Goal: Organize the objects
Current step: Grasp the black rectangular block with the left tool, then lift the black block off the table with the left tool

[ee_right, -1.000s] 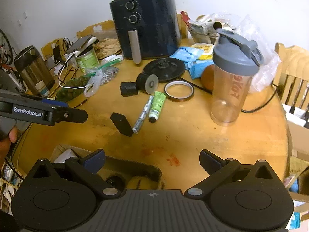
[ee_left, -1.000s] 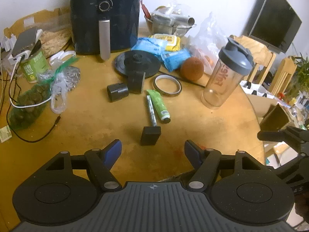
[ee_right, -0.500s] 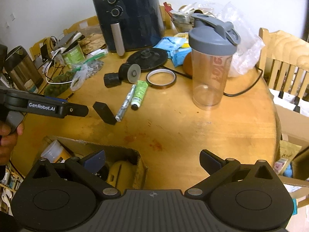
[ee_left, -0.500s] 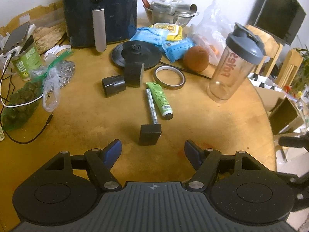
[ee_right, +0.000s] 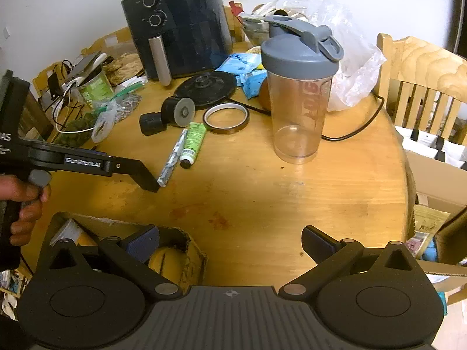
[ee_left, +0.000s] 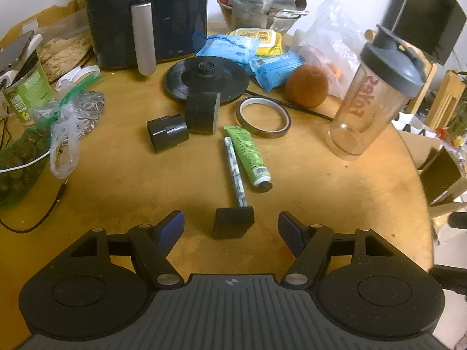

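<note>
On the round wooden desk (ee_left: 321, 204) lie one small black block (ee_left: 233, 222), one patterned pen (ee_left: 235, 172), one green tube (ee_left: 246, 153), one tape ring (ee_left: 263, 117), two black cylindrical parts (ee_left: 186, 122), one round black base (ee_left: 206, 77), one orange (ee_left: 306, 86), one shaker bottle (ee_left: 370, 96) with a grey lid, two blue packets (ee_left: 251, 55), and one black air fryer (ee_left: 146, 14) at the back. One open cardboard box (ee_right: 175, 250) sits at the near edge in the right wrist view.

Compared with a second ago, the black block stands much closer to the left gripper (ee_left: 231, 227), and the air fryer has slid partly out of the top of the left wrist view. In the right wrist view the bottle has grown larger and the left gripper's finger now reaches the near end of the pen.

The block stands upright between the left jaws, about centred, with bare desk showing on both sides; the jaws are released and touch nothing. The right gripper (ee_right: 230, 242) hangs with its jaws spread wide over the desk edge, left fingertip above the box, nothing between them.
</note>
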### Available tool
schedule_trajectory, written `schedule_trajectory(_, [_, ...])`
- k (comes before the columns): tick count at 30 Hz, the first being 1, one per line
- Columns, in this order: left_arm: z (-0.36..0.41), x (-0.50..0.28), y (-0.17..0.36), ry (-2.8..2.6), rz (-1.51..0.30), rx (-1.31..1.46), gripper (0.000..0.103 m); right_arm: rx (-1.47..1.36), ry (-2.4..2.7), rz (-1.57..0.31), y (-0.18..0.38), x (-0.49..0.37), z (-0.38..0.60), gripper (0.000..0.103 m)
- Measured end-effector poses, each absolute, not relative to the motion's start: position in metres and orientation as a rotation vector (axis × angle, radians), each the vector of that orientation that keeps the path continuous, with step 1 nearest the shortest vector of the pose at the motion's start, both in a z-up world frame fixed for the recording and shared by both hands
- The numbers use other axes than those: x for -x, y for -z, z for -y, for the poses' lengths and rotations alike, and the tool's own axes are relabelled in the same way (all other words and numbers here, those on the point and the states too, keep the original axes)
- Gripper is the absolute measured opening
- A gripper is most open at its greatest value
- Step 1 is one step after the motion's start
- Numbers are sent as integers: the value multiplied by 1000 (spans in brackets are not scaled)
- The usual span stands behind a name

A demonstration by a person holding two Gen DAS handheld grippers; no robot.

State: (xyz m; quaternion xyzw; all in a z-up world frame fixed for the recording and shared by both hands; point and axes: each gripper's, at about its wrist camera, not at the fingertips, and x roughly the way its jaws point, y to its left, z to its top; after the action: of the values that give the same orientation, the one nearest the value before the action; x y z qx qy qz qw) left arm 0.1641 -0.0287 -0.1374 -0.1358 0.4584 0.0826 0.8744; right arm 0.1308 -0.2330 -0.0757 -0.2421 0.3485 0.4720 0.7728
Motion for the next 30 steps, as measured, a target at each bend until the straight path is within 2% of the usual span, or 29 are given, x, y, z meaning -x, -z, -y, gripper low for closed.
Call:
schedule_trajectory(1, [28, -167, 140, -174, -961, 283, 69, 525, -1019, -756, 75, -132, 233, 103])
schedule_trajectory(3, [28, -172, 145, -173, -972, 281, 61, 526, -1012, -755, 74, -134, 233, 103])
schedule_trajectory(5, [28, -176, 151, -172, -985, 284, 59, 527, -1005, -753, 73, -136, 233, 103])
schedule_trajectory(8, [27, -181, 158, -161, -1002, 288, 43, 527, -995, -749, 72, -139, 233, 103])
schedule_trajectory(9, [27, -183, 161, -158, -1015, 288, 31, 527, -992, -749, 71, -140, 233, 103])
schedule_trajectory(30, [11, -162, 134, -133, -963, 386, 31, 545, -1025, -754, 75, -148, 213, 103])
